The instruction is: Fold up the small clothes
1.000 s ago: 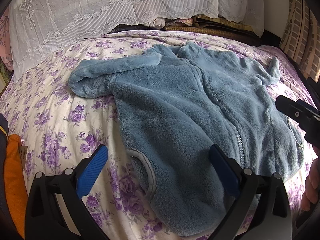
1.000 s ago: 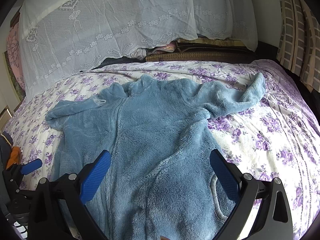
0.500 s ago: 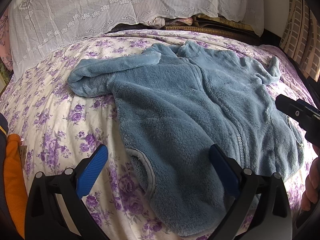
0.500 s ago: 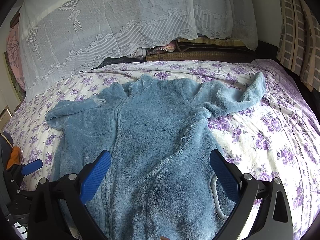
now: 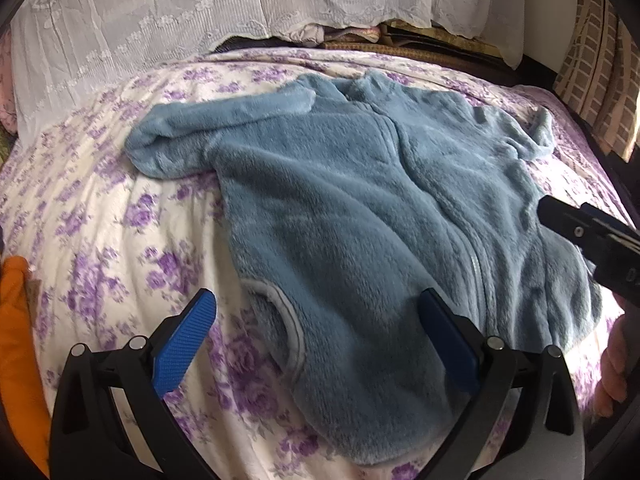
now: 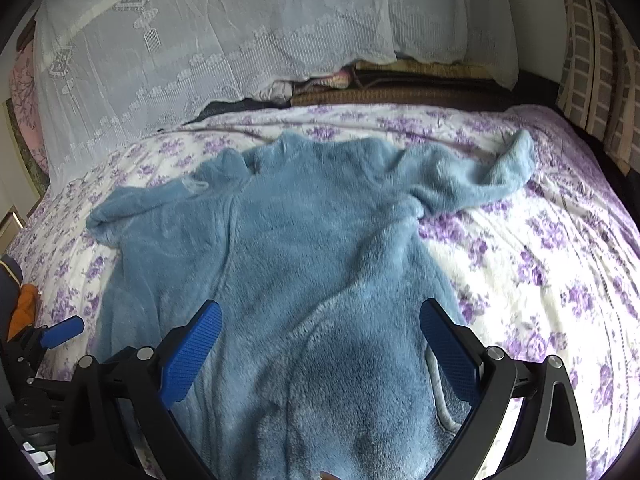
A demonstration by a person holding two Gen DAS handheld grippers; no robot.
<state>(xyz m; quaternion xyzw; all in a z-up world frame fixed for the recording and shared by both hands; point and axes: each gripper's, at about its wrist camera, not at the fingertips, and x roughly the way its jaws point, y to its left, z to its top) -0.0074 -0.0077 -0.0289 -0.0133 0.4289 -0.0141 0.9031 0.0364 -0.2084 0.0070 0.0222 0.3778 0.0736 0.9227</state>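
Left wrist view: the blue fleece jacket (image 5: 360, 216) lies spread front-up on the floral bedspread (image 5: 100, 240), zipper (image 5: 476, 264) closed. Its long axis runs from the hem, nearest the grippers, away to the collar (image 5: 360, 80) at the far end — roughly in line with both sets of fingers.

Relative to the jacket:
- The left gripper (image 5: 316, 344) sits at the hem on the jacket's left edge. One blue pad (image 5: 184, 340) is over bare bedspread, the other over fleece, so the side seam and a grey-trimmed pocket opening (image 5: 292, 336) fall between them.
- The right gripper (image 6: 320, 344) sits at the hem on the other half, both pads over fleece, right of the zipper line.
- The left sleeve (image 5: 212, 136) lies doubled back toward the collar. The right sleeve (image 6: 480, 184) stretches out sideways, cuff well clear of the body.

Finger state: both grippers are spread wide and hold nothing. Whether the pads touch the cloth cannot be told.

Pose: each gripper points forward along the jacket, tilted down toward the bed, level with the other across the hem — the left one's pad shows at the left edge of the right wrist view.

Judgement: folding has not begun. The left gripper is nearer the doubled sleeve, the right nearer the outstretched one; the outstretched sleeve likely wants bringing onto the body first.
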